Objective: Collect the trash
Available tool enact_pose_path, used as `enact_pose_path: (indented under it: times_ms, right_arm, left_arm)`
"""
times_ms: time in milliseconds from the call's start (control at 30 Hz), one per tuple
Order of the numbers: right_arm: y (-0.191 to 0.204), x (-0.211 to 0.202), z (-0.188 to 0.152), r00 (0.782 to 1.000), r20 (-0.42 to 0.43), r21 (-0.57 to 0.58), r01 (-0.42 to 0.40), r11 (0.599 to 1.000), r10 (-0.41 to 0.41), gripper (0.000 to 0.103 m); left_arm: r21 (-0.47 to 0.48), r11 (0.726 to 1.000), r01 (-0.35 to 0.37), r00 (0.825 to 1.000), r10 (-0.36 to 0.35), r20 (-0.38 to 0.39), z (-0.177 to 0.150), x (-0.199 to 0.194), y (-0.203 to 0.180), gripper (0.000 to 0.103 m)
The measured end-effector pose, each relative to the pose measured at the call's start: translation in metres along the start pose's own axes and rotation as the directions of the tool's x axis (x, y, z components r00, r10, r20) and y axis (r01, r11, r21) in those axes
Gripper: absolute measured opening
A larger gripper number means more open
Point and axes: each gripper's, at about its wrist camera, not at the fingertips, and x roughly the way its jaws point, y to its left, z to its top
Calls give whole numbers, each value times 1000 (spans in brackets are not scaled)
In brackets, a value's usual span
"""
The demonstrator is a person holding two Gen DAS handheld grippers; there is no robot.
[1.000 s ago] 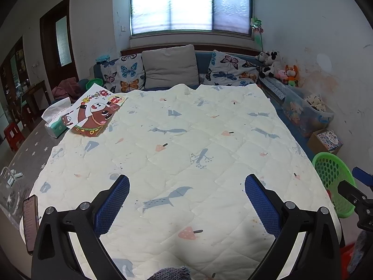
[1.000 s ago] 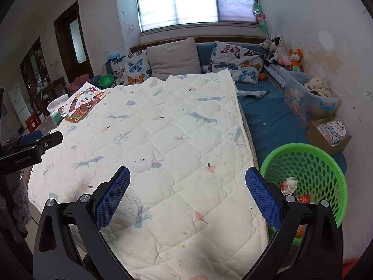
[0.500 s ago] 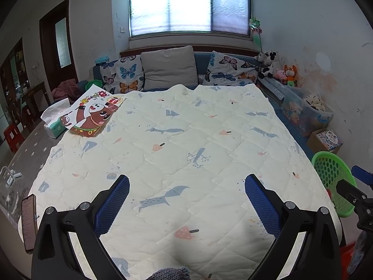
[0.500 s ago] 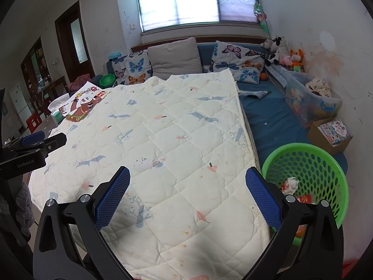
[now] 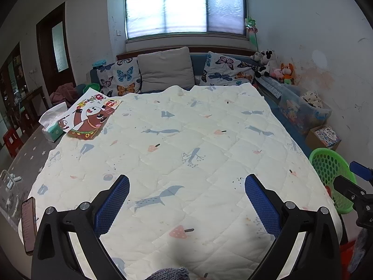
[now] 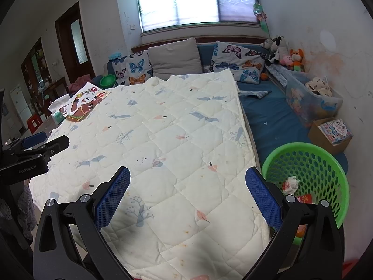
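A green plastic basket (image 6: pixel 326 163) stands on the floor right of the bed; it shows in the left wrist view (image 5: pixel 326 165) too. It holds a crumpled white paper (image 6: pixel 291 183) and a red wrapper (image 6: pixel 305 198). My left gripper (image 5: pixel 186 200) is open and empty above the near end of the cream quilt (image 5: pixel 186 140). My right gripper (image 6: pixel 187 196) is open and empty above the quilt's near right part (image 6: pixel 186 128), beside the basket.
A colourful cartoon sheet (image 5: pixel 91 116) and a tissue pack (image 5: pixel 52 126) lie at the quilt's far left. A phone (image 5: pixel 28 228) lies at the near left edge. Pillows (image 5: pixel 166 70), plush toys (image 5: pixel 275 67), a clear bin (image 6: pixel 310 102) and a cardboard box (image 6: pixel 331 135) line the back and right.
Both grippers have drifted slightly back and up from the quilt. Both stay open and empty.
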Motion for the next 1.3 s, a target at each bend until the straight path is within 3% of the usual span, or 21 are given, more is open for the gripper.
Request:
enact_pose_path:
  times_ms: [1300]
  right_arm:
    - [-2, 0, -3, 1000, -7, 10, -3, 1000, 3, 99]
  left_arm:
    - [17, 1000, 8, 1000, -8, 5, 0, 0, -14, 96]
